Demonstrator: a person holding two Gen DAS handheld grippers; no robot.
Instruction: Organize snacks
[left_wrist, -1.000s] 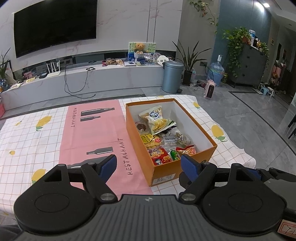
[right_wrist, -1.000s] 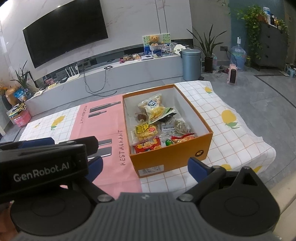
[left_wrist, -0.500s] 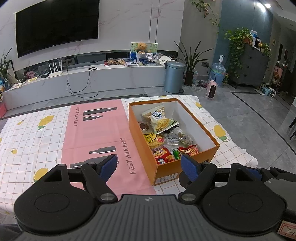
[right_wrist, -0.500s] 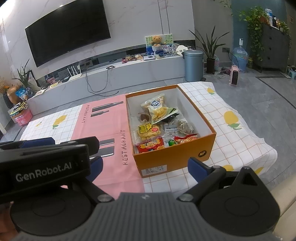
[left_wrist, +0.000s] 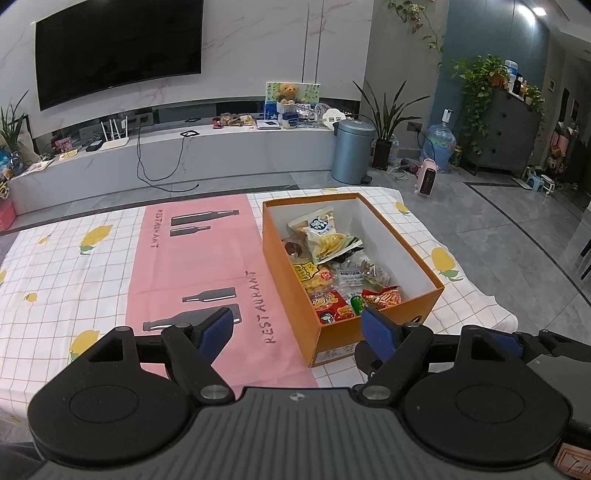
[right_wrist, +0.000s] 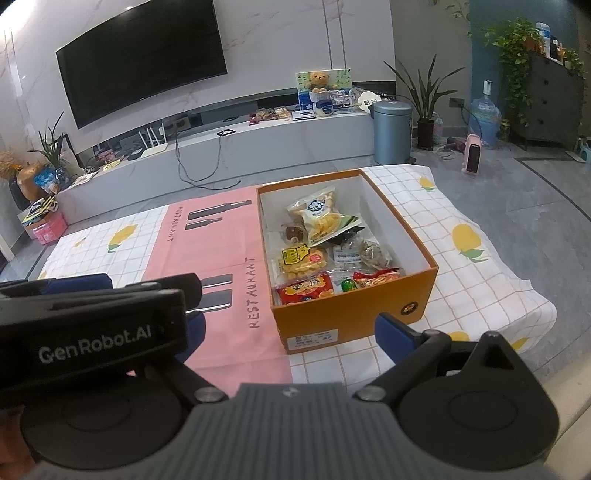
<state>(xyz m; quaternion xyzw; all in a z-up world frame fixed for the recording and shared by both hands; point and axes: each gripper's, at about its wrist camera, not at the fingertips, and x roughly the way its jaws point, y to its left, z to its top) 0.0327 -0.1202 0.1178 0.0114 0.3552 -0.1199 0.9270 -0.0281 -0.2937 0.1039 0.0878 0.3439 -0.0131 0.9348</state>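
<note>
An orange cardboard box (left_wrist: 376, 332) (right_wrist: 347, 314) stands on the table and holds several snack packets, among them a yellow chip bag (left_wrist: 325, 236) (right_wrist: 319, 218) and a red packet (left_wrist: 328, 304) (right_wrist: 304, 288). My left gripper (left_wrist: 295, 328) is open and empty, above the table's near edge, just short of the box's near left corner. My right gripper (right_wrist: 291, 332) is open and empty, in front of the box's near wall. The left gripper's body (right_wrist: 92, 332) hides the right gripper's left finger in the right wrist view.
The table wears a white checked cloth with lemons (left_wrist: 74, 266) and a pink runner (left_wrist: 207, 266). Beyond it are a TV bench (left_wrist: 184, 155), a grey bin (left_wrist: 352, 151) and floor plants. The table's right edge (right_wrist: 532, 295) drops to the floor.
Both views have shifted a little: the box sits slightly further right and lower in the frames. Both grippers stay open and empty.
</note>
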